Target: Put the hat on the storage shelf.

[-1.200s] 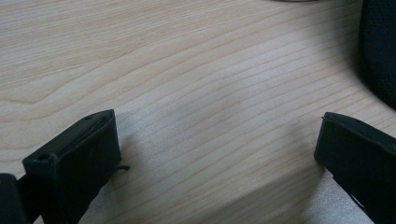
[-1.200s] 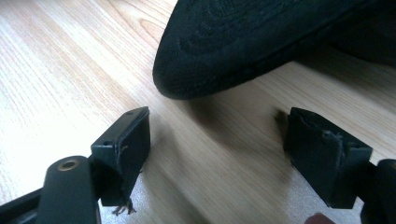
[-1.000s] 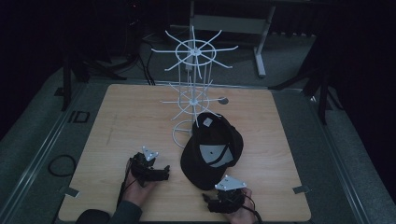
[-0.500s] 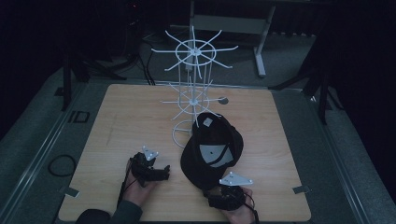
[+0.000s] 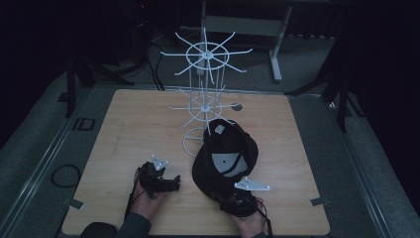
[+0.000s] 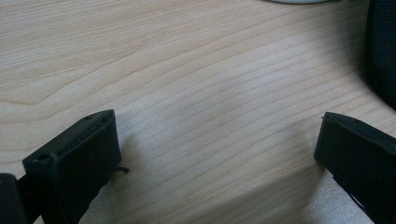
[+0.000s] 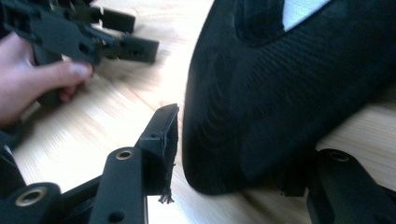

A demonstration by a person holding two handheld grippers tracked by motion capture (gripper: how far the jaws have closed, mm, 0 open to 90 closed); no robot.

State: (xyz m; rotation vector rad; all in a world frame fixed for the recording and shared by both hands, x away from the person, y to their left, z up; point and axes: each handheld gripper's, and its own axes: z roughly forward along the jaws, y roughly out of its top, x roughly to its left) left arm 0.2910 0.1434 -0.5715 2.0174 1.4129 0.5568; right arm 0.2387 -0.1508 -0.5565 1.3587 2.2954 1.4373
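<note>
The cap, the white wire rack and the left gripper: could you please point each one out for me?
cap (image 5: 225,158), high view, on its upturned inside.
white wire rack (image 5: 205,51), high view, on the top hub.
left gripper (image 5: 171,183), high view, between its jaw tips.

Near the middle of the table, toward the far edge, stands a wire rack, its ring base on the tabletop. Just right of that base and nearer the person lies a cap, touching or nearly touching the ring. At the near edge, left of the cap, sits the left gripper, low over bare tabletop with the cap off to its right. Directly before the cap's near edge sits the right gripper, one jaw on either side of the brim. Beyond the table's far side stands a frame on legs.
</note>
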